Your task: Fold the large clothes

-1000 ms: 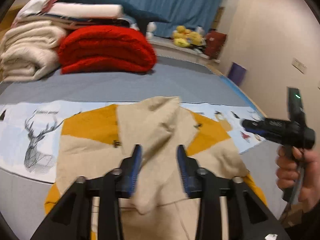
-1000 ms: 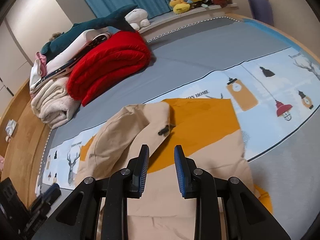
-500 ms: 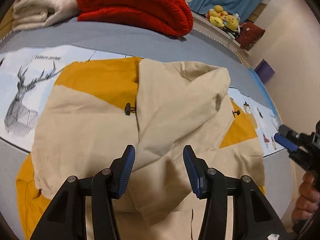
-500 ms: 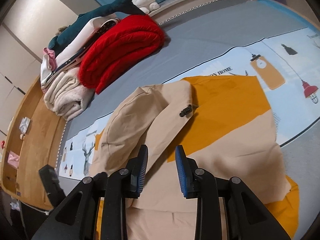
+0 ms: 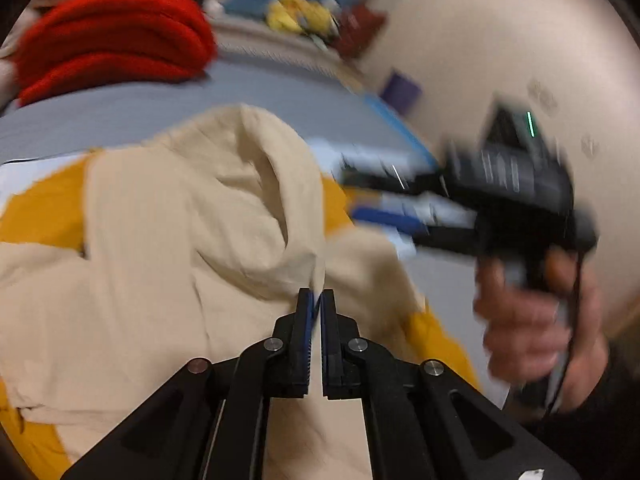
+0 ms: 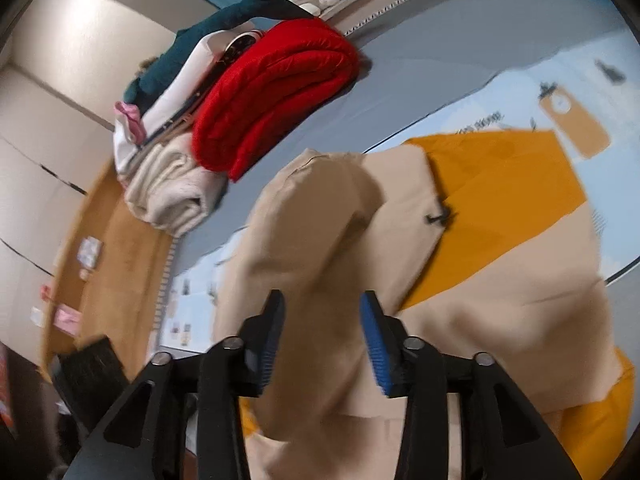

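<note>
A beige and mustard jacket (image 5: 160, 240) lies spread on the bed, its beige part bunched into a raised fold. My left gripper (image 5: 316, 296) is shut on the lower edge of that fold, with the cloth pinched at its tips. The left wrist view is blurred. It shows my right gripper (image 5: 352, 194) at the right, held in a hand (image 5: 532, 332) above the jacket's right side. In the right wrist view, the right gripper (image 6: 322, 304) has its jaws opening. The beige hump of the jacket (image 6: 320, 220) lies between and beyond them, and the pads do not press on it.
A rolled red quilt (image 6: 276, 92), a cream blanket (image 6: 172, 192) and a stack of folded clothes with a shark plush (image 6: 240, 12) lie at the bed's far side. Beneath the jacket is a printed sheet (image 6: 560, 80). Wooden floor (image 6: 108, 248) runs left of the bed; a wall (image 5: 500, 40) stands right.
My left gripper has swung right and shut on the beige fold, which now stands raised. The right gripper's jaws have widened and it has sunk closer to the jacket.
</note>
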A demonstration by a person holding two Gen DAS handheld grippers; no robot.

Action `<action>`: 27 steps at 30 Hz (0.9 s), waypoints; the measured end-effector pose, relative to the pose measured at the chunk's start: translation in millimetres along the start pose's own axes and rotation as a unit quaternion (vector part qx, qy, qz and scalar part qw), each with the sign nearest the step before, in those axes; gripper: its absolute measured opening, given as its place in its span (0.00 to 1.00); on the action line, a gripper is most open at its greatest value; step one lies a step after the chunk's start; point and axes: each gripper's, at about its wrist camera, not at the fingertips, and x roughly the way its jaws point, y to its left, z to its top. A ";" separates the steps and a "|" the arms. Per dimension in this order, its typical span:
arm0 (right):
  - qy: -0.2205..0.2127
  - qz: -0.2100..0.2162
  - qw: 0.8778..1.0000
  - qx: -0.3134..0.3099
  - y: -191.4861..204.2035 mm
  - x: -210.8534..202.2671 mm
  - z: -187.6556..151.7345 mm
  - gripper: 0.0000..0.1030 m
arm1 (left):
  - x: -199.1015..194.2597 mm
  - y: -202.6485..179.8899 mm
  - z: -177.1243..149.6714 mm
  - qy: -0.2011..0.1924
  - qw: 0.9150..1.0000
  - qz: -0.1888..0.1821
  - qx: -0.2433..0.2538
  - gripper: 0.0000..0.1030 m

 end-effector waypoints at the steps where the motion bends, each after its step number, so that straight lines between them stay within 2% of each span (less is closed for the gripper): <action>1: 0.006 0.001 1.000 0.007 -2.2 3.0 -0.5 0.44 | 7.7 -5.1 -4.8 0.013 1.000 -0.006 0.001 0.01; 5: 0.029 -0.015 0.999 0.008 -4.5 19.4 -4.4 0.44 | 25.0 -14.0 -12.3 0.049 0.998 -0.020 -0.019 0.02; 7: 0.045 -0.050 0.998 0.000 -5.9 30.8 -7.7 0.44 | 26.3 -14.1 -11.3 0.057 0.998 -0.017 -0.018 0.06; 9: 0.055 -0.073 0.996 0.011 -14.3 40.5 -10.8 0.44 | 18.0 -3.5 -7.9 0.045 0.999 0.001 -0.031 0.15; 11: 0.068 -0.091 0.993 0.030 -25.2 48.3 -12.7 0.44 | 2.6 25.8 -4.1 0.016 0.996 0.023 -0.087 0.36; 12: 0.070 -0.098 0.992 0.039 -30.7 51.4 -13.0 0.44 | -2.2 37.9 -4.2 0.008 0.993 0.040 -0.109 0.39; 14: 0.071 -0.100 0.991 0.052 -38.2 55.6 -12.6 0.44 | -8.3 74.5 -8.6 0.009 0.979 0.099 -0.178 0.42; 16: 0.073 -0.098 0.991 0.059 -41.6 59.6 -11.4 0.44 | -4.6 106.1 -18.9 0.037 0.962 0.131 -0.236 0.42; 19: 0.078 -0.099 0.990 0.058 -42.7 65.9 -11.8 0.44 | 4.7 129.9 -37.5 0.064 0.945 0.127 -0.295 0.41; 20: 0.080 -0.098 0.990 0.059 -42.9 68.4 -12.0 0.38 | 7.2 134.8 -45.7 0.071 0.940 0.123 -0.311 0.41; 21: 0.080 -0.098 0.990 0.060 -44.0 68.9 -12.9 0.24 | 8.6 139.3 -49.9 0.073 0.935 0.120 -0.324 0.41; 22: 0.079 -0.100 0.990 0.064 -45.4 68.9 -13.0 0.16 | 9.0 143.1 -53.4 0.074 0.932 0.117 -0.335 0.40; 24: 0.068 -0.105 0.989 0.075 -48.7 66.0 -12.7 0.06 | 7.9 146.3 -56.9 0.068 0.927 0.115 -0.351 0.34; 25: 0.059 -0.104 0.990 0.080 -47.8 62.8 -11.0 0.04 | 6.5 147.7 -57.7 0.060 0.926 0.112 -0.356 0.25; 26: 0.049 -0.098 0.991 0.082 -46.1 58.2 -9.2 0.03 | 5.7 148.0 -57.5 0.056 0.927 0.102 -0.357 0.08; 27: 0.039 -0.089 0.992 0.079 -43.0 53.0 -7.1 0.03 | 5.0 147.7 -57.8 0.055 0.928 0.091 -0.358 0.05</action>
